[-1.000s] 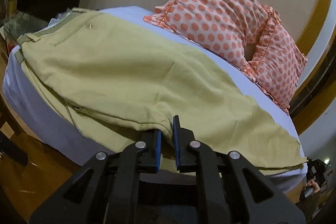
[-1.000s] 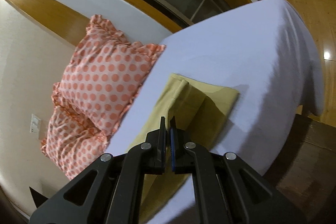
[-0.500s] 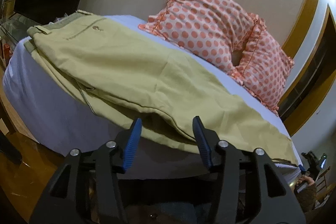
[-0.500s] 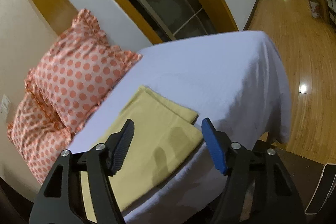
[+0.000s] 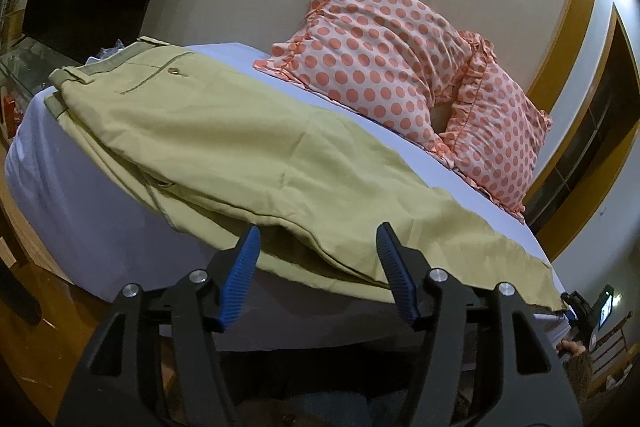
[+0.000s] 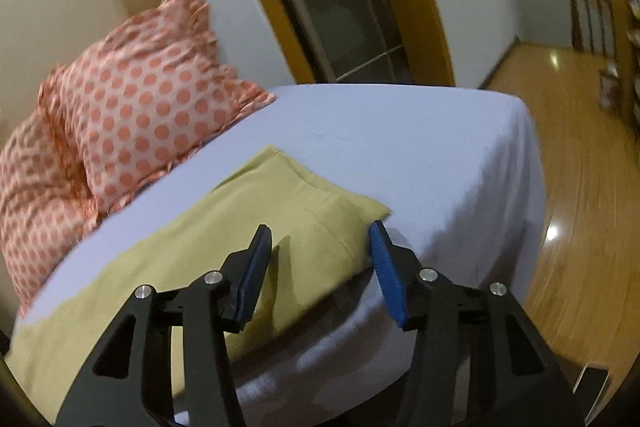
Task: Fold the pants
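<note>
Yellow-green pants (image 5: 248, 147) lie folded lengthwise along the near edge of a white-sheeted bed (image 5: 72, 219), waistband at the far left, legs running right. My left gripper (image 5: 318, 259) is open and empty, just off the bed edge in front of the pants' near edge. In the right wrist view the leg cuffs (image 6: 304, 211) lie flat by the bed edge. My right gripper (image 6: 320, 251) is open and empty, its fingertips just before the cuff end.
Two orange polka-dot pillows (image 5: 384, 43) lean on the wall behind the pants; they also show in the right wrist view (image 6: 132, 111). White sheet (image 6: 420, 155) lies right of the cuffs. Wooden floor (image 6: 580, 187) lies beyond the bed. A glass table (image 5: 24, 67) stands far left.
Both grippers were shut on the pants' fabric a second ago. Both have opened, let the fabric drop flat, and pulled back slightly from the bed edge.
</note>
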The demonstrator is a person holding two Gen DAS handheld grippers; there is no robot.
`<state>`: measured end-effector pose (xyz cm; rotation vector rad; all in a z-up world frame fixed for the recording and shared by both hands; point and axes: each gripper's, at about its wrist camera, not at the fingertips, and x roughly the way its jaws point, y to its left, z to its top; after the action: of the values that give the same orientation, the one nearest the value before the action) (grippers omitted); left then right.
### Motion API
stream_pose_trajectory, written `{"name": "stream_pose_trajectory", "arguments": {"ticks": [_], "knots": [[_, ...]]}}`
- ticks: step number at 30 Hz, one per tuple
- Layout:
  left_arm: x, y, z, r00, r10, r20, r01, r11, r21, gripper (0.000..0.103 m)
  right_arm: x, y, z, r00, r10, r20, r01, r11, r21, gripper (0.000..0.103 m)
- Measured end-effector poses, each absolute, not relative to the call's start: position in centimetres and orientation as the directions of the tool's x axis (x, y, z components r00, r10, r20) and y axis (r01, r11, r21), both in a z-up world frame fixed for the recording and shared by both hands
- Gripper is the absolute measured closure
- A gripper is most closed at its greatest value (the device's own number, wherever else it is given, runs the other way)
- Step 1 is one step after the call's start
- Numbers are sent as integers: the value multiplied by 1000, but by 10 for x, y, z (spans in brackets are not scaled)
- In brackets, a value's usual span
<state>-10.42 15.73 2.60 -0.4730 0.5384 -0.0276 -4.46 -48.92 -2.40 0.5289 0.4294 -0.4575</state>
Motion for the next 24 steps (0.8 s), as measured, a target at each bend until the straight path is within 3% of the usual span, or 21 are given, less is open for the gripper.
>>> {"name": "stream_pose_trajectory", "arguments": {"ticks": [1,3,6,14,19,22,24], "knots": [[-103,157,25,859,-149,-489,-95,893,-440,42,-44,-490,-24,821,-287,-494,503,772,387,51],[-102,156,24,858,-151,-491,-96,892,-442,42,-41,-492,-26,849,-210,-485,448,773,448,76],[-102,157,23,857,-151,-492,-99,890,-446,41,-39,-492,-32,872,-141,-468,390,778,493,90],[-104,165,25,867,-101,-489,-139,891,-432,37,-14,-464,6,943,55,-328,153,803,576,94],[-106,172,20,861,-67,-504,-185,882,-433,35,21,-353,59,905,365,-220,-208,829,519,94],[-109,176,16,855,-49,-516,-212,876,-434,35,38,-267,65,783,579,-227,-414,758,504,94],[-111,179,15,851,-39,-523,-224,875,-430,35,42,-188,55,631,723,-282,-555,674,487,93]]}}
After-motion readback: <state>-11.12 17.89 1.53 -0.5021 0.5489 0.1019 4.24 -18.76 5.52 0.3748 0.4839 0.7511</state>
